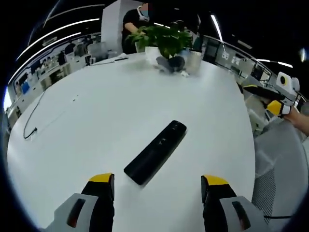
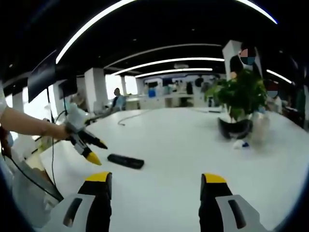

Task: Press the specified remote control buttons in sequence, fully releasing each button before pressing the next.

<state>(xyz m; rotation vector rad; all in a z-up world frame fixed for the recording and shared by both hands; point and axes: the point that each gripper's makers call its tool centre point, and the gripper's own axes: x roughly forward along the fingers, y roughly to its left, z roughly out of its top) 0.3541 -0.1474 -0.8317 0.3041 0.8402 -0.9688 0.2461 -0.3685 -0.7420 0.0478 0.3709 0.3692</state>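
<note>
Both grippers, left and right, hold jaws spread wide over a slim black remote on the smooth white table.

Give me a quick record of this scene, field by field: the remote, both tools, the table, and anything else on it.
remote control: black, lying flat on the table, untouched
left tool: open, just short of the remote
right tool: open, empty, away from the remote
table: white, round
potted plant: far side of table
cable: lying near the table edge
</note>
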